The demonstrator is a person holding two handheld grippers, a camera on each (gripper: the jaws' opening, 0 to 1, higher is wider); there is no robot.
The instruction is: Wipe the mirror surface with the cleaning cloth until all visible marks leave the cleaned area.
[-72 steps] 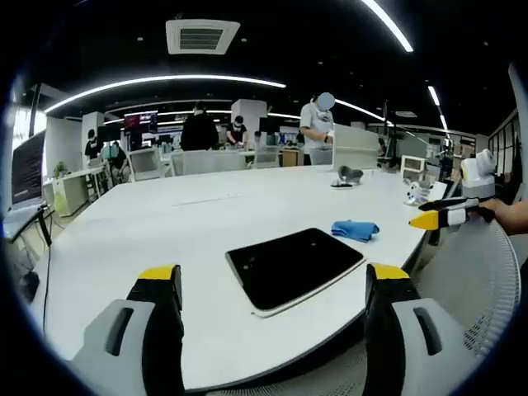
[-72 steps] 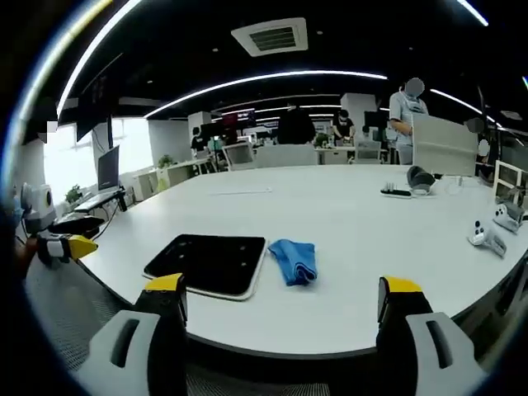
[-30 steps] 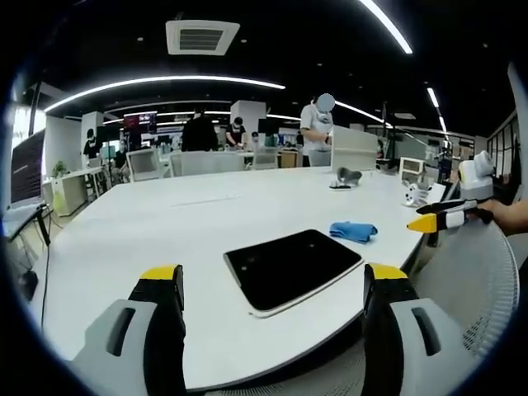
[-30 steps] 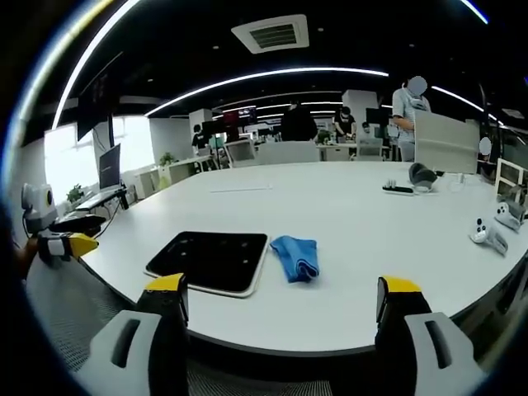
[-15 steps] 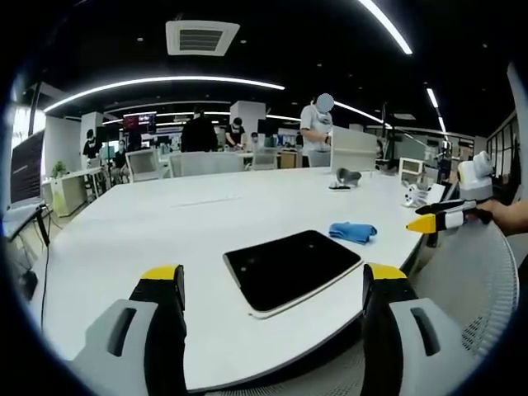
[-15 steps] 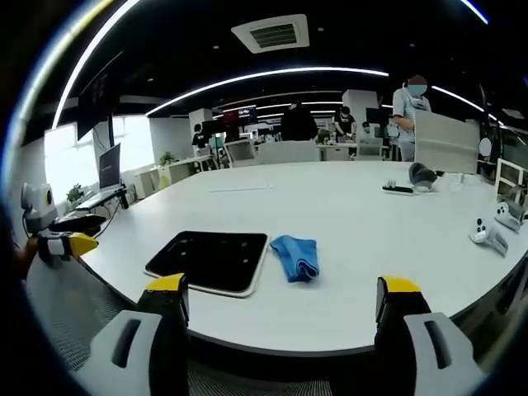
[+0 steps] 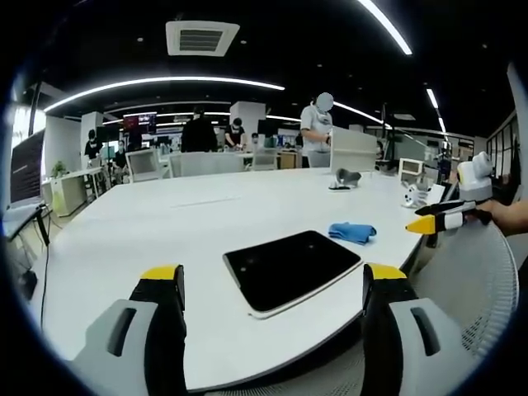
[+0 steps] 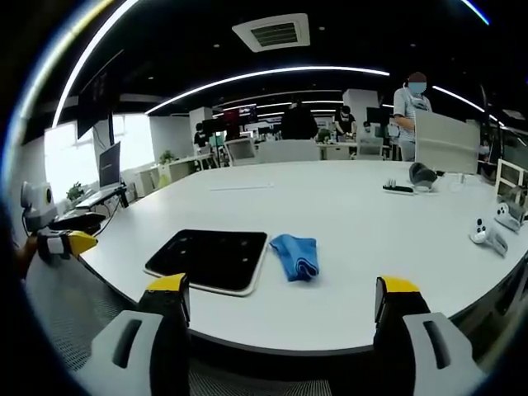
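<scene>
The dark mirror (image 7: pixel 293 267) lies flat near the front edge of the white table (image 7: pixel 148 239), and the folded blue cleaning cloth (image 8: pixel 296 256) sits just beside it, apart from its frame. The left gripper (image 7: pixel 274 289) hangs short of the table with jaws spread wide, holding nothing. The right gripper (image 8: pixel 278 297) is likewise wide open and empty, off the table edge. A headset (image 8: pixel 421 176) and a white controller (image 8: pixel 483 235) rest farther along the table.
</scene>
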